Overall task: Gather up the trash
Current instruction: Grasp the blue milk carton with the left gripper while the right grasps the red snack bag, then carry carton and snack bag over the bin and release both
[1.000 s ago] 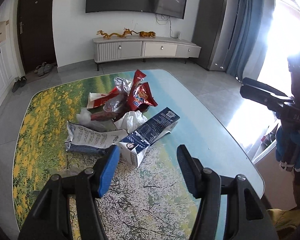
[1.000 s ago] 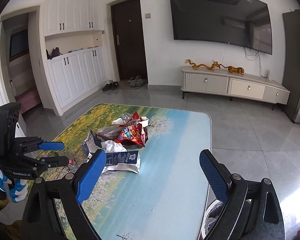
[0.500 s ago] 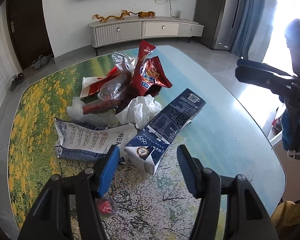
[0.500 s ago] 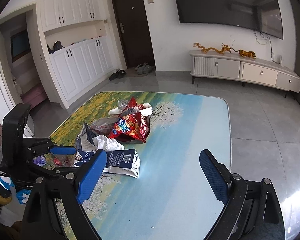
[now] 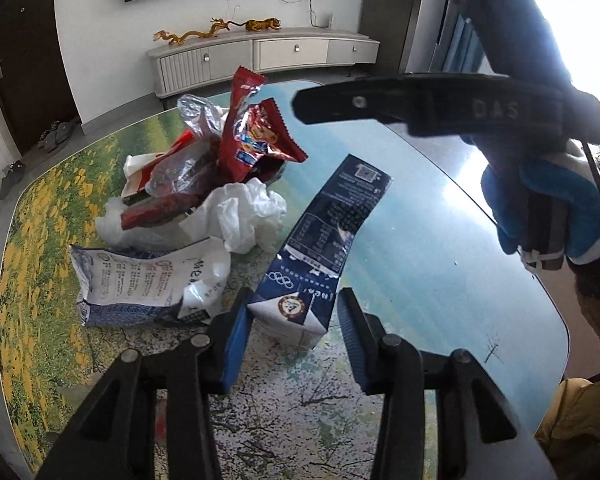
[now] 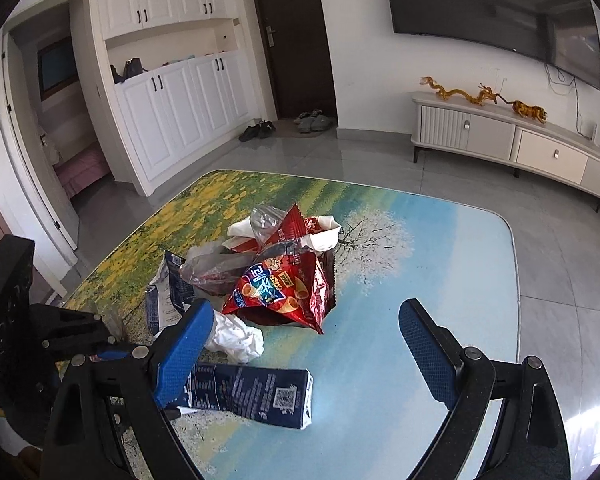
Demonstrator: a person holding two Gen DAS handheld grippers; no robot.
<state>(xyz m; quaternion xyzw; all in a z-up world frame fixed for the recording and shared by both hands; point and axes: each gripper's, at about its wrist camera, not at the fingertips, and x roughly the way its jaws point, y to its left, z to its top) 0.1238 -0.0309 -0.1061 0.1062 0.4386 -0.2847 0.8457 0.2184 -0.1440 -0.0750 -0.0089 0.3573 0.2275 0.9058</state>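
just carton between left fingers

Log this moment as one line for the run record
phase: grasping first item | left tool: jaws just closing around blue carton, right pad not touching | right tool: open, empty, over table

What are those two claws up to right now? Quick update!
Left gripper closing around blue carton, not clamped yet. Right gripper open, empty. Nothing blocking.

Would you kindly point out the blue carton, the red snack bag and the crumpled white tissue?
blue carton (image 5: 332,224): left wrist view, printed side.
red snack bag (image 6: 276,292): right wrist view, front panel.
white tissue (image 5: 242,216): left wrist view, middle.
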